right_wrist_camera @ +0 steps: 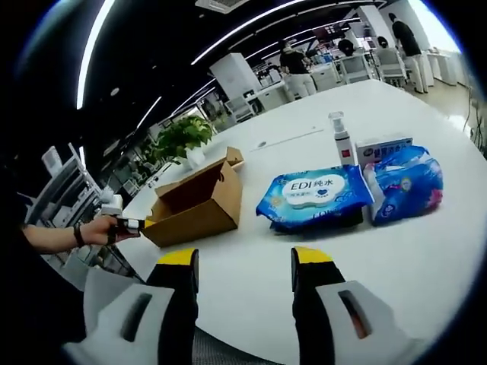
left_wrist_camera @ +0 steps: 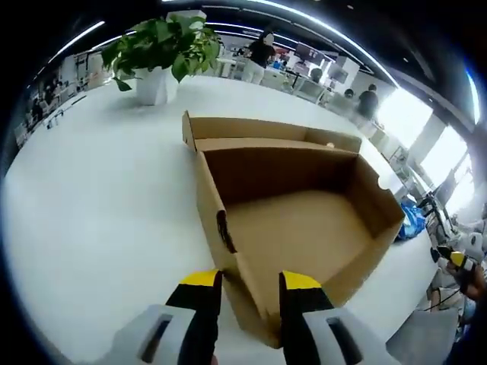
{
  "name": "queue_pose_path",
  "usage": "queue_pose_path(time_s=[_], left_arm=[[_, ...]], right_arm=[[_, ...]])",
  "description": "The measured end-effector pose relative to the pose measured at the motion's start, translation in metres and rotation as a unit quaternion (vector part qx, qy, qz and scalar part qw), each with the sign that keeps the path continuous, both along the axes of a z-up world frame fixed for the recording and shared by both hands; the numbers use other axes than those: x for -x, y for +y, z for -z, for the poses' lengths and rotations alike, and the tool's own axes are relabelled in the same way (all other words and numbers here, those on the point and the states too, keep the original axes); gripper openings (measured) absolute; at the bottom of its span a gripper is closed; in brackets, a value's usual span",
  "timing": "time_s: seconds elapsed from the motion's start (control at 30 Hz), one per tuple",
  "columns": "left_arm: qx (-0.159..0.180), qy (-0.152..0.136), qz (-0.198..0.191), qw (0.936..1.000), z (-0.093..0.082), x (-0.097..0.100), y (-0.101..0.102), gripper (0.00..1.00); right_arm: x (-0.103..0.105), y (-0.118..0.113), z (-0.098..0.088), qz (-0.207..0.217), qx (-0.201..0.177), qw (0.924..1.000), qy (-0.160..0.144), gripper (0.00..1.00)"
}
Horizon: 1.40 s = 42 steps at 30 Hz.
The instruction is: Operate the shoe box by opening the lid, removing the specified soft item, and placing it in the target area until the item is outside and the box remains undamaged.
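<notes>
Left gripper point(left_wrist_camera: 251, 285): its yellow-tipped jaws stand spread apart, straddling the near corner of the shoe box point(left_wrist_camera: 304, 220); whether either jaw touches the cardboard, I cannot tell. In the right gripper view it sits in a person's hand point(right_wrist_camera: 103, 228) at the box's far-left end point(right_wrist_camera: 125, 224).

Right gripper point(right_wrist_camera: 243, 274): jaws spread wide with nothing between them, held above the bare table point(right_wrist_camera: 426, 258), well apart from the box.

Shoe box: brown cardboard, open, its lid point(left_wrist_camera: 266, 129) folded back on the far side. From the left gripper view the inside looks like bare cardboard floor and walls. In the right gripper view it stands at the left part of the table point(right_wrist_camera: 194, 201).

Blue wipes pack point(right_wrist_camera: 316, 194): lies flat on the table outside the box, just right of it, white label on top.

Second blue pack point(right_wrist_camera: 403, 182): just beside the first, on its right.

Spray bottle point(right_wrist_camera: 341, 141): upright behind the two packs.

Small carton point(right_wrist_camera: 384, 146): near the bottle, behind the second pack.

Potted plant point(left_wrist_camera: 160, 53): green leaves in a white pot, on the table beyond the box.

Background: people at desks under long ceiling lights.
</notes>
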State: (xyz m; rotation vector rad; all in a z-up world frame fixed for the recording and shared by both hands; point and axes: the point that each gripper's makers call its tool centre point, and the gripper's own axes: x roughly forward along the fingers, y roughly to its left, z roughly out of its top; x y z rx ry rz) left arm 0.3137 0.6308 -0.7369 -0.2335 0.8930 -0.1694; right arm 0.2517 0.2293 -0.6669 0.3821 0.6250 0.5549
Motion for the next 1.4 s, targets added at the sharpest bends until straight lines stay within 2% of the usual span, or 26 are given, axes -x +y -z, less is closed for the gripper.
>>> queue_pose_path(time_s=[0.63,1.07,1.23,1.4], left_arm=[[0.005,0.009,0.011,0.9999,0.000,0.003,0.004,0.25],[0.012,0.010,0.026,0.9995,0.000,0.015,-0.003,0.23],[0.009,0.010,0.037,0.9992,0.001,0.020,-0.007,0.22],[0.010,0.012,0.045,0.9989,0.001,0.026,-0.016,0.22]], right_arm=[[-0.001,0.012,0.011,-0.028,0.002,0.9995,0.013,0.45],[-0.022,0.033,0.009,-0.058,0.011,0.9982,0.012,0.45],[-0.036,0.043,0.005,-0.060,0.003,0.9982,0.008,0.45],[-0.052,0.058,0.000,-0.077,0.012,0.9969,0.001,0.45]])
